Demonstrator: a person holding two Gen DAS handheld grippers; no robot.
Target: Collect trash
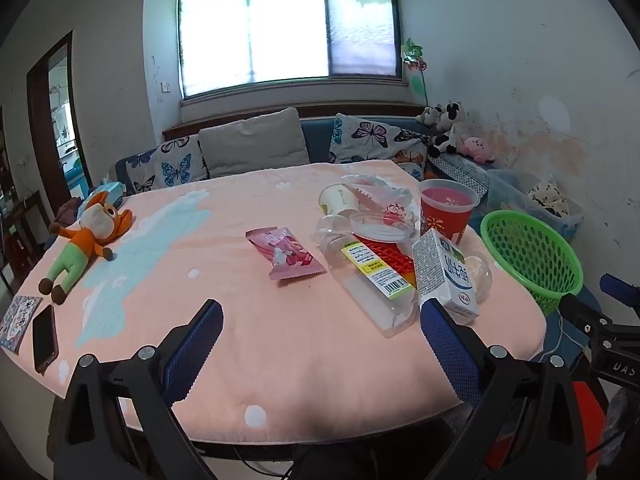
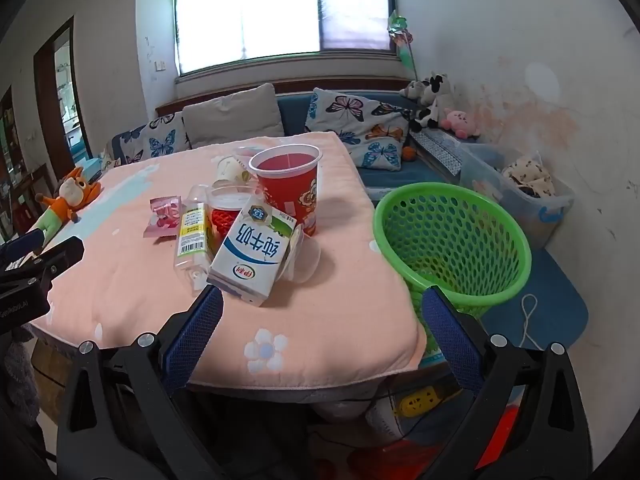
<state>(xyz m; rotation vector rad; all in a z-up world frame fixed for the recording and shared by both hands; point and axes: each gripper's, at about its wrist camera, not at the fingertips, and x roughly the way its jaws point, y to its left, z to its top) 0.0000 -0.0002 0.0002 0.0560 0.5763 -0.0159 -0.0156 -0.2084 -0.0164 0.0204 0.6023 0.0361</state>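
While both claws hang spread wide with nothing between their blue pads, the right claw sits nearest the work — its opening is lined up just short of the milk carton, which lies tilted at the near edge of the trash pile on the pink-covered counter. The left claw hovers over bare cloth closer to the middle, with the pink snack wrapper well ahead of it. The sensible first pick looks like the carton: it is the closest piece, it leans on a clear plastic lid and against the flattened clear bottle, so the fingers should close across its narrow sides, not its broad printed face, and lift straight up before swinging away, lest the lid or bottle get dragged off the edge. Behind it stands the red cup, upright and seemingly empty but easy to topple — best left until the front is cleared. The green basket stands just off the counter's right side, rim open and close to the pile, so the carry is short; release only once the carton is over the opening. The plush toy and the phone are probably not trash.
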